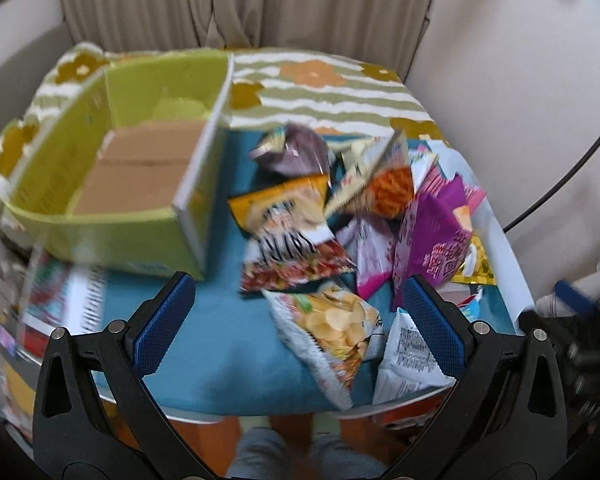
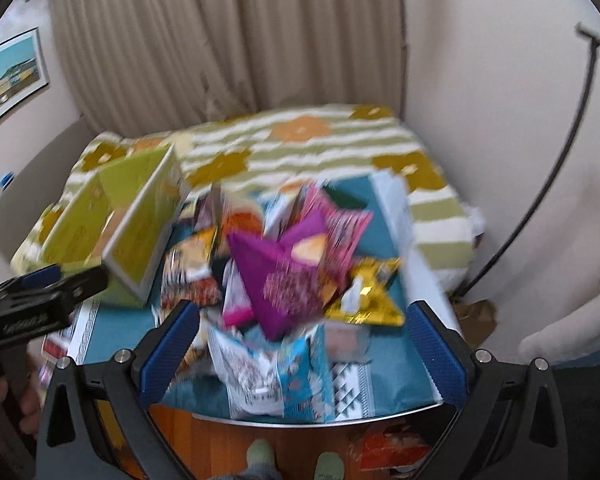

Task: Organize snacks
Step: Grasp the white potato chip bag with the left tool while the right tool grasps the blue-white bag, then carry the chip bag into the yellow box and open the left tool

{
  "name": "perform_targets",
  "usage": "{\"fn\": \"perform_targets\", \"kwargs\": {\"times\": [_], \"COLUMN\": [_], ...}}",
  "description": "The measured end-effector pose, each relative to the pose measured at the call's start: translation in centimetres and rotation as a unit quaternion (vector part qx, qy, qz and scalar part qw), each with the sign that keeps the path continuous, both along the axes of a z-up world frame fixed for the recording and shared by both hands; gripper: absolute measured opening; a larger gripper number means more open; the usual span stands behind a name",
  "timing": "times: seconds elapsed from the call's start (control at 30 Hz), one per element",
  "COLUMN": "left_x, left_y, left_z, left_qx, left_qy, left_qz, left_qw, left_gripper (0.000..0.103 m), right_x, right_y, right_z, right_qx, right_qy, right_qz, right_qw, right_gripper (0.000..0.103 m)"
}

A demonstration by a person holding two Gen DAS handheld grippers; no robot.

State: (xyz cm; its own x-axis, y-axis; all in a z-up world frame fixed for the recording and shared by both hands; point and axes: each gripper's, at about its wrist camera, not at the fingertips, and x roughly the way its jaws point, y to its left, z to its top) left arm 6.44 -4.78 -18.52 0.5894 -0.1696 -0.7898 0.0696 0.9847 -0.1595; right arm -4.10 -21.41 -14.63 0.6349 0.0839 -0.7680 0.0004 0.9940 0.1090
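1. Our left gripper hangs spread wide and empty above the snack pile, the chips bag lying between its fingers.
2. Our right gripper is wide apart too, over the purple bag.
3. The green box sits left of the pile.

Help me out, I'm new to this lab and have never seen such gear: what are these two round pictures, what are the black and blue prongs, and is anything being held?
Each picture comes from a fisheye camera fixed on a hand-held gripper, looking forward along its jaws. A person carries one in each hand; no robot arm is involved. One view belongs to the left gripper, the other to the right gripper. The black prongs with blue pads are the jaws. Both stand wide apart and hold nothing. Below lies a teal-covered table with a pile of crinkly snack bags, among them a purple foil bag and a white bag printed with potato chips. To the left sits an open lime-green cardboard box, apparently empty. The images are blurred, so print is unreadable.
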Motion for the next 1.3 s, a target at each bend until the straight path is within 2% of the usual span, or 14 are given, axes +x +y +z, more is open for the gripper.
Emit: {"fn": "perform_targets", "kwargs": {"times": [0.07, 0.23, 0.37, 0.5, 0.63, 0.8, 0.93, 1.03, 1.1, 1.3], "left_x": [0.2, 0.5, 0.9, 1.1, 1.3, 1.4, 1.4, 1.3, 1.1, 0.7], "left_y": [-0.8, -2.3, -3.0, -2.9, -2.6, -2.5, -2.6, -2.6, -2.6, -2.6], "left_z": [-2.3, -5.8, -7.7, -8.9, -10.0, -10.9, -11.2, -10.5, -10.3, -9.4], "left_qx": [-0.007, -0.018, -0.024, -0.026, -0.042, -0.054, -0.055, -0.05, -0.05, -0.05], "left_qy": [0.005, 0.009, 0.02, 0.025, 0.039, 0.049, 0.052, 0.048, 0.048, 0.042], "left_qz": [0.003, 0.003, 0.004, 0.011, 0.012, 0.007, -0.001, -0.007, -0.009, -0.012], "left_qw": [1.0, 0.9998, 0.9995, 0.9993, 0.9983, 0.9973, 0.9972, 0.9976, 0.9975, 0.9978], "left_gripper": [0.103, 0.103, 0.102, 0.1, 0.093, 0.089, 0.076, 0.072, 0.07, 0.064], "right_x": [0.0, 0.1, 0.4, 0.9, 1.5, 2.3, 2.7, 3.1, 3.2, 2.9], "right_y": [0.1, 0.1, 0.3, 0.7, 0.4, 1.2, 1.8, 2.2, 2.6, 3.4], "right_z": [-2.1, -7.1, -9.3, -10.7, -11.3, -11.6, -11.8, -11.8, -11.7, -11.2], "right_qx": [0.011, 0.044, 0.067, 0.062, 0.066, 0.07, 0.066, 0.073, 0.072, 0.064], "right_qy": [0.011, 0.024, 0.018, 0.025, 0.026, 0.025, 0.024, 0.024, 0.023, 0.013], "right_qz": [0.021, 0.062, 0.096, 0.112, 0.12, 0.134, 0.138, 0.145, 0.154, 0.161], "right_qw": [1.0, 0.997, 0.993, 0.991, 0.99, 0.988, 0.988, 0.986, 0.985, 0.985], "right_gripper": [0.103, 0.103, 0.103, 0.103, 0.103, 0.103, 0.102, 0.097, 0.085, 0.079]}}
